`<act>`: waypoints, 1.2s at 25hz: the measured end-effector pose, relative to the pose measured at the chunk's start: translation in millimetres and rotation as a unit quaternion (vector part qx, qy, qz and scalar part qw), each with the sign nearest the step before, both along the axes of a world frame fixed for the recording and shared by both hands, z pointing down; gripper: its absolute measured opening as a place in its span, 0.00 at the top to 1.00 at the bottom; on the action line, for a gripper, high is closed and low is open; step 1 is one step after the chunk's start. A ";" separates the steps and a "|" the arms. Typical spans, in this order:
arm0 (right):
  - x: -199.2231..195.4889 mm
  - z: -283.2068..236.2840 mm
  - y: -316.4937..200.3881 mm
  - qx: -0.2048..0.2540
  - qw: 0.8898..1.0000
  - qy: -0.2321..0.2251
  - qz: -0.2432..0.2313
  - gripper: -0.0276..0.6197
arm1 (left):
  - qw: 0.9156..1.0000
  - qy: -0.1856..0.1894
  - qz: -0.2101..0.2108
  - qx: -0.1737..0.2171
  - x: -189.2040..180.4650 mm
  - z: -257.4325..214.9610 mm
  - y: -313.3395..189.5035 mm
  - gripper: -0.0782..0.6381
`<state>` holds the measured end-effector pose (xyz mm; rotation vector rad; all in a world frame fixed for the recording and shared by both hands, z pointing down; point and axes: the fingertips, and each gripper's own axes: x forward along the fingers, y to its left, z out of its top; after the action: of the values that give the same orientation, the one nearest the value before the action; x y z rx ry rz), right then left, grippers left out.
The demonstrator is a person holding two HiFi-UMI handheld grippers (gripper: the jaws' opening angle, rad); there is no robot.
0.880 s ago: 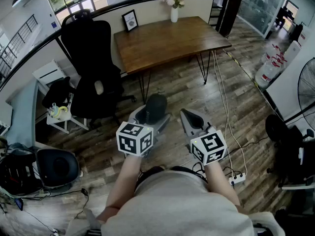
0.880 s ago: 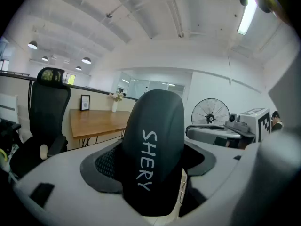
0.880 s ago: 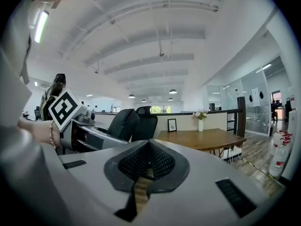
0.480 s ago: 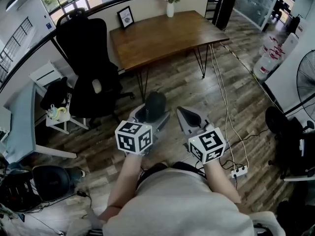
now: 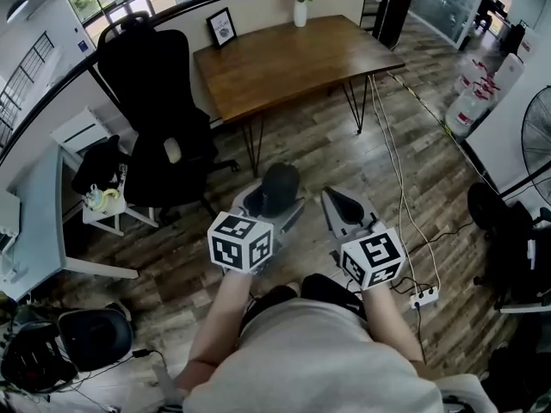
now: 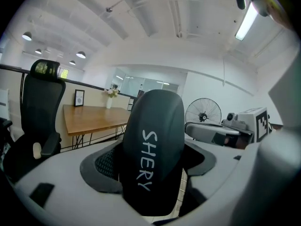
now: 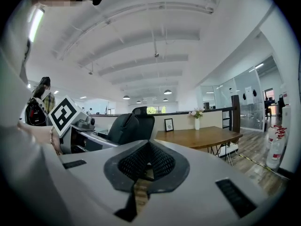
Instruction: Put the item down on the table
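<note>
A dark oval case (image 5: 280, 183) printed "SHERY" stands upright between the jaws of my left gripper (image 5: 272, 198), which is shut on it. In the left gripper view the case (image 6: 153, 149) fills the middle, pinched by both grey pads. My right gripper (image 5: 341, 206) is beside it on the right, shut with nothing in it; its mesh pads (image 7: 164, 163) meet. Both grippers hang over the wooden floor, short of the brown wooden table (image 5: 293, 58). The same table (image 6: 91, 117) shows ahead in the left gripper view, and the table (image 7: 197, 136) in the right gripper view.
A black office chair (image 5: 159, 119) stands left of the table. A framed picture (image 5: 223, 27) and a vase of flowers (image 5: 300, 7) sit at the table's far edge. Cables and a power strip (image 5: 426, 298) lie on the floor to the right. A fan (image 5: 534, 136) stands far right.
The head view has shifted slightly. Both grippers keep the same pose, and the left one still holds the case.
</note>
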<state>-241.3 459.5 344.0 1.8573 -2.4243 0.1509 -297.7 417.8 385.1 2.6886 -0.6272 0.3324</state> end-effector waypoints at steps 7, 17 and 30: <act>1.3 10.3 -10.9 -0.016 1.000 -0.009 0.012 0.94 | 1.000 0.008 -0.009 0.000 -7.7 -1.8 -11.2 0.36; 16.5 28.4 -67.5 -0.034 0.999 -0.036 -0.012 0.94 | 0.999 0.001 -0.031 -0.029 -0.8 19.8 -55.1 0.36; 105.0 22.8 -200.5 -0.021 0.998 -0.038 -0.041 0.94 | 0.998 -0.002 -0.050 -0.024 77.2 19.3 -191.9 0.36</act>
<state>-136.3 259.0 366.8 1.7627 -2.5211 0.2694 -220.4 225.9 404.4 2.5997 -0.7428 0.3234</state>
